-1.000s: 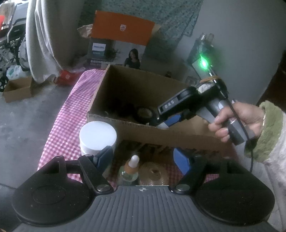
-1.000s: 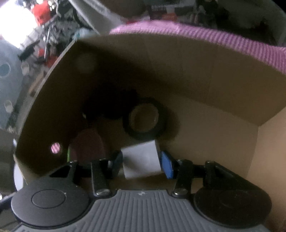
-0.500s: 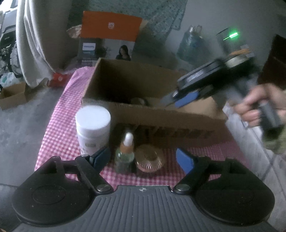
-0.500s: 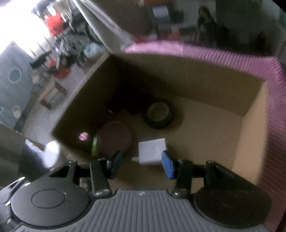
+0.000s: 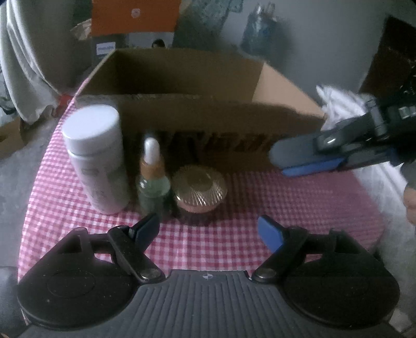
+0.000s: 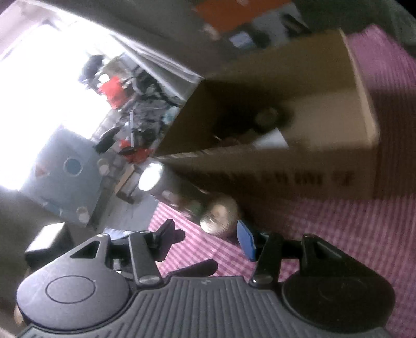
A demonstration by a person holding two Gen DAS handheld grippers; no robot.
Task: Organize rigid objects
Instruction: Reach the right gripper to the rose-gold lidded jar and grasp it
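Three items stand in a row before the cardboard box (image 5: 197, 109) on the red checked cloth (image 5: 234, 234): a white bottle (image 5: 96, 158), a dropper bottle (image 5: 153, 182) and a gold-lidded jar (image 5: 199, 189). My left gripper (image 5: 208, 231) is open and empty, low over the cloth just in front of the dropper bottle and jar. My right gripper (image 6: 208, 234) is outside the box (image 6: 286, 166), near the jar (image 6: 221, 215); its jaws are opening with nothing between them. It shows at the right in the left wrist view (image 5: 286, 162). A small white box (image 6: 270, 139) and a tape roll (image 6: 267, 117) lie inside the cardboard box.
The cloth's left edge drops to a grey floor (image 5: 15, 169). A white sleeve (image 5: 364, 156) and a hand fill the right side. An orange-topped carton (image 5: 135, 18) stands behind the box. Cluttered items and a bright doorway lie beyond the table (image 6: 124, 109).
My right gripper has come out of the box, leaving the small white box inside, and swung to the right front of the table. My left gripper has sunk toward the three items.
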